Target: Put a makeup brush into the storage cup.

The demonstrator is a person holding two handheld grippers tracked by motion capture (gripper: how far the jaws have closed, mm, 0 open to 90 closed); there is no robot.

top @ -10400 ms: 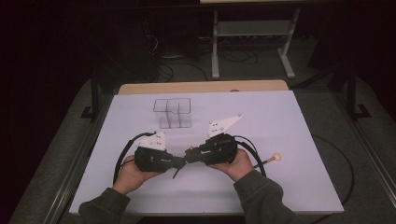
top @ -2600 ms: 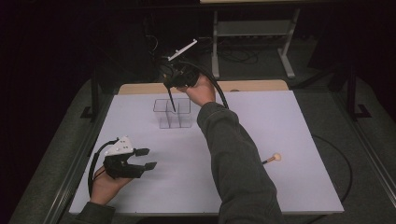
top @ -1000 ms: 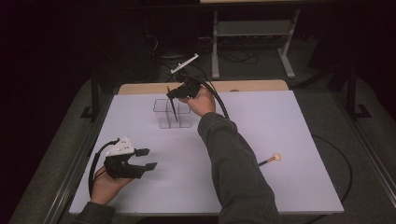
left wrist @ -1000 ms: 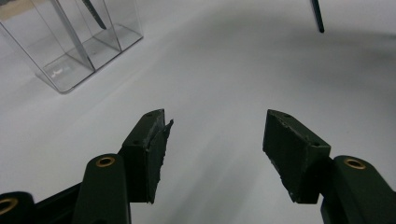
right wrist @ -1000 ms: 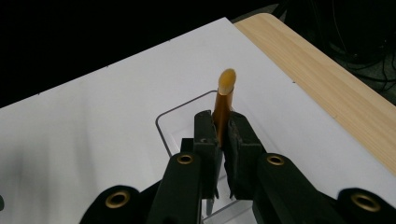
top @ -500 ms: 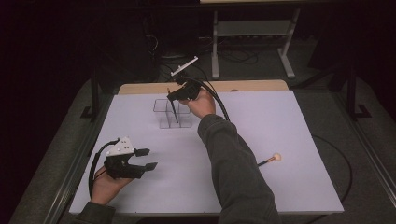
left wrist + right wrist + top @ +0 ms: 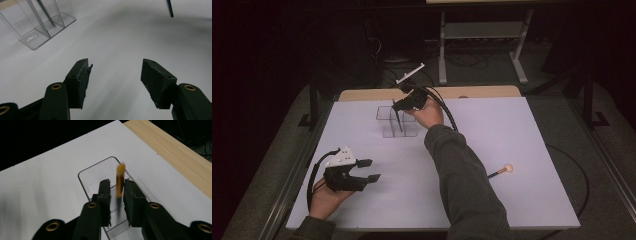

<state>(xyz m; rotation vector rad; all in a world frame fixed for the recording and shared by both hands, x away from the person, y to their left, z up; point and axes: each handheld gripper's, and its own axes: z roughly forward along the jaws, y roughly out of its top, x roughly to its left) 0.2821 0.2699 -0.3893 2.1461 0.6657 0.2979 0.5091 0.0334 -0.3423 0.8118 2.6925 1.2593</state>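
Observation:
A clear divided container (image 7: 409,131) stands at the back middle of the white table. My right gripper (image 7: 397,107) hangs over it, pointing down. Its jaws have just been opening, and a thin dark stick with an orange end (image 7: 120,182) stands blurred between them, over a compartment (image 7: 87,176), with a gap on its left side. In the high view the stick (image 7: 398,119) reaches down into the container. My left gripper (image 7: 369,170) rests at the front left, open with nothing between its fingers (image 7: 81,75). It faces the container (image 7: 32,27).
A second stick with a pale round tip (image 7: 508,168) lies on the table at the right. A wooden strip (image 7: 482,92) runs along the table's far edge. Black frame rails (image 7: 292,175) border the sides, and a cable (image 7: 447,112) trails from the right gripper.
The right gripper came down from above the table's back edge to the top of the container, then held there. The left gripper has stayed put.

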